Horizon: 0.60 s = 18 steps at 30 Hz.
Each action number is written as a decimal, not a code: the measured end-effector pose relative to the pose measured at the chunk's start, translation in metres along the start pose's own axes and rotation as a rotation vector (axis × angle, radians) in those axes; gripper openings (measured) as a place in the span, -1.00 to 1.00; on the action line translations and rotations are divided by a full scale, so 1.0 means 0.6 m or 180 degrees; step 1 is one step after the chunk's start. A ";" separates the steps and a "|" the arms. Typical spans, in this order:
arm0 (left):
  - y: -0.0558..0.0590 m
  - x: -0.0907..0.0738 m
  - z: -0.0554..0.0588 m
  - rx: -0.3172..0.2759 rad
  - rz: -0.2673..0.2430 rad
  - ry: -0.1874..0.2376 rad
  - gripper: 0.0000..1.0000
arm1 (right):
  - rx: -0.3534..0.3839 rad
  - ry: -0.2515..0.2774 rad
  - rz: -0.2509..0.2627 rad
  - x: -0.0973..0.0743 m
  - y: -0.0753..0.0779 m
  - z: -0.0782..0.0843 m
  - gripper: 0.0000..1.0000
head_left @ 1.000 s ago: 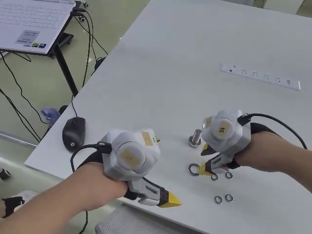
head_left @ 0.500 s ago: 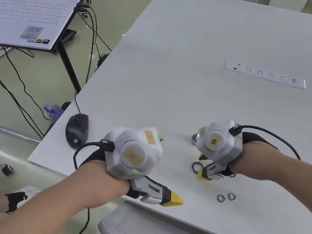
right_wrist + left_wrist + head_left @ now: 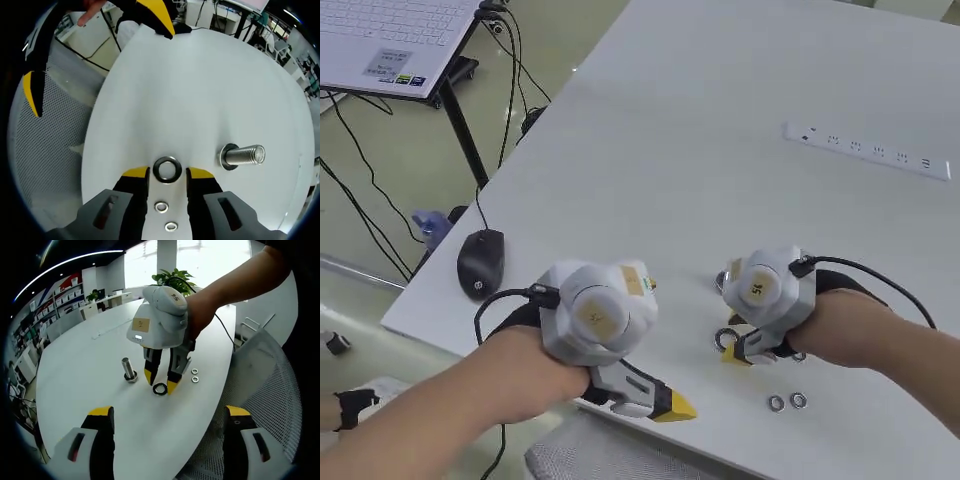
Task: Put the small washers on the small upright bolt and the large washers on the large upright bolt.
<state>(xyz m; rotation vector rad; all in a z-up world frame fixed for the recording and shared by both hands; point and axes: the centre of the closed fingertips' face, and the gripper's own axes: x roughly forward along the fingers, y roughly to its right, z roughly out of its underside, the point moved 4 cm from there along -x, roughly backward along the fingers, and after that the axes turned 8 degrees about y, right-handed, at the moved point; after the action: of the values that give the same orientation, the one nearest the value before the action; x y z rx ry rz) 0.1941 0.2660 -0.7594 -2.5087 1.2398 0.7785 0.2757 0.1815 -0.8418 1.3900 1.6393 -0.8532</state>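
Two tongs work at the near edge of the white desk (image 3: 720, 120). Right tongs (image 3: 167, 175): parted, with the yellow tips low at the desk surface, one to either side of a large washer (image 3: 167, 169). A thin gap shows on each side of the ring, so nothing is gripped. The washer lies flat on the desk. Two small washers (image 3: 161, 206) lie flat further back between the same jaws, one behind the other. The large upright bolt (image 3: 242, 155) stands near the large washer, off to the right of the tips in the right gripper view and apart from them. Left tongs (image 3: 169, 412): spread wide and holding nothing, at the desk edge and facing the right tongs. In the left gripper view one jaw is over the desk and the other over a mesh chair (image 3: 260, 370). A mouse (image 3: 480, 262) and a power strip (image 3: 868, 152) sit well apart from the work.
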 end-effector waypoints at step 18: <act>-0.001 0.000 -0.004 0.0005 -0.0005 0.0022 0.78 | -0.0038 -0.0121 -0.0017 0.001 0.000 -0.004 -0.51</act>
<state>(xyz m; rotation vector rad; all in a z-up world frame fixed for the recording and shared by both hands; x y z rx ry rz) 0.1952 0.2658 -0.7575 -2.5129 1.2401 0.7686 0.2752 0.1841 -0.8414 1.3538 1.6174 -0.8667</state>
